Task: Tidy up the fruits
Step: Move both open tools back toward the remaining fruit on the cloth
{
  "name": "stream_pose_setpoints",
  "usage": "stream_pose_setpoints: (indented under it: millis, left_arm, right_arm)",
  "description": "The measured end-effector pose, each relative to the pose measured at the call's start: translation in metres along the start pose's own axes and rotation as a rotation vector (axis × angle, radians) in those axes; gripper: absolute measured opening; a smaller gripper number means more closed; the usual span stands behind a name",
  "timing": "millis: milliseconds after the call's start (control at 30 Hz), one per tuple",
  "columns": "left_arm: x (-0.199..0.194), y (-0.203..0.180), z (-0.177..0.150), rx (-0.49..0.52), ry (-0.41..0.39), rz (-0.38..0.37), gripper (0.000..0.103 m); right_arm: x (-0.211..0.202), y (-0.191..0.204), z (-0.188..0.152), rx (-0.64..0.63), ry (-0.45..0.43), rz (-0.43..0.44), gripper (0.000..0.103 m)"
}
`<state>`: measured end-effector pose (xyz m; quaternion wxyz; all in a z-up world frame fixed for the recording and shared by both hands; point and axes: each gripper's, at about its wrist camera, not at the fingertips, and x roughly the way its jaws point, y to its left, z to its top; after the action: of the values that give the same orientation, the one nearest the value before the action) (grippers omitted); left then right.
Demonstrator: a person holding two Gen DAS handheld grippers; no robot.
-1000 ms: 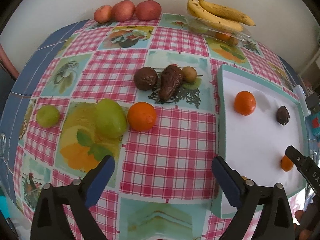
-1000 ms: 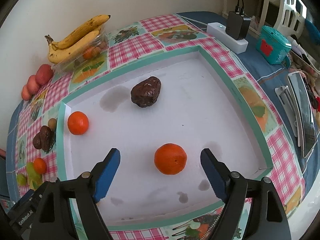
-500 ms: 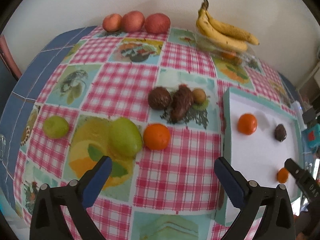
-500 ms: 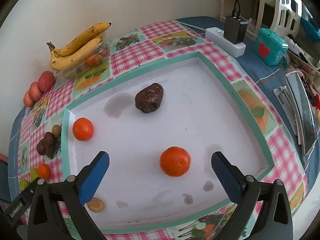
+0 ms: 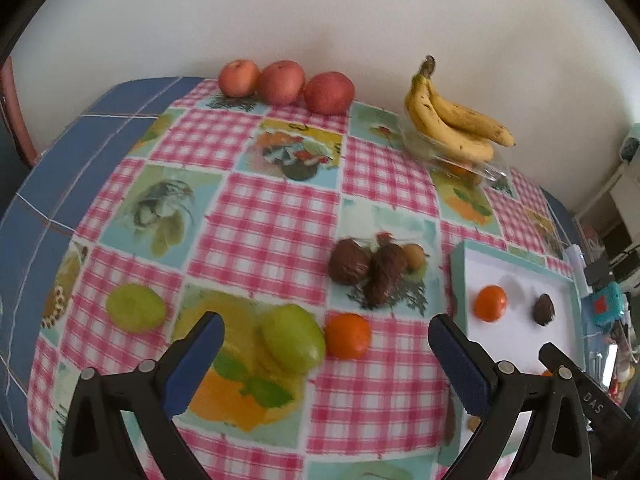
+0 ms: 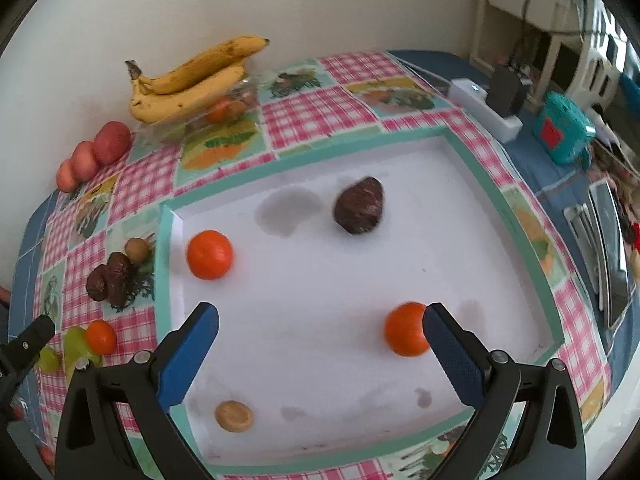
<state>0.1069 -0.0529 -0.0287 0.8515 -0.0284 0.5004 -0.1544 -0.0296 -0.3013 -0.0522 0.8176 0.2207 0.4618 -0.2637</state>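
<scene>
Overhead, the right gripper (image 6: 320,344) pointed steeply down over the shallow white tray with a teal rim (image 6: 472,156), its blue-padded jaws spread wide with nothing between them. A round orange tangerine (image 6: 404,334) lay on the tray floor just beside the right-hand pad, apparently not touching it. Farther in sat a second tangerine (image 6: 209,254) near the tray's left wall, a dark brown wrinkled fruit (image 6: 359,211) toward the back, and a small tan disc-shaped piece (image 6: 234,416) near the front edge.

The left gripper (image 5: 326,356) hung tilted down over the pink-checked tablecloth (image 5: 264,216), jaws likewise apart and empty. Below it lay a large green oval fruit (image 5: 293,339) touching another tangerine (image 5: 347,336), with a smaller green fruit (image 5: 136,308) off to the left. Two brown fruits (image 5: 366,270) and a small tan one (image 5: 413,255) clustered beyond. Three red apples (image 5: 286,84) and a bunch of yellow bananas (image 5: 452,120) on a clear container stood along the wall.
</scene>
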Motion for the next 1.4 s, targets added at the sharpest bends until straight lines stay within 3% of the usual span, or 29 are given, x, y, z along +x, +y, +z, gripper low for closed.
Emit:
stream_pose_setpoints:
  millis: [167, 467, 700, 833, 1033, 1400]
  left_arm:
    - [0.003, 0.029, 0.010, -0.063, -0.007, 0.020, 0.102]
    - [0.002, 0.081, 0.021, -0.169, -0.015, 0.077, 0.101]
    - [-0.008, 0.108, 0.025, -0.219, -0.034, 0.086, 0.093]
    - [-0.013, 0.121, 0.027, -0.246, -0.043, 0.089, 0.088]
    - [-0.008, 0.137, 0.026, -0.280, -0.017, 0.090, 0.087]
    - [0.021, 0.144, 0.017, -0.300, 0.074, 0.105, 0.086]
  right_arm:
    - [0.001, 0.023, 0.007, -0.049, -0.010, -0.037, 0.102]
    - [-0.013, 0.086, 0.015, -0.155, -0.084, 0.101, 0.102]
    - [-0.023, 0.140, 0.016, -0.228, -0.086, 0.174, 0.101]
    - [-0.023, 0.165, 0.013, -0.263, -0.086, 0.215, 0.088]
    - [-0.013, 0.198, 0.003, -0.313, -0.036, 0.266, 0.069]
    - [0.034, 0.206, -0.021, -0.272, 0.139, 0.285, 0.063]
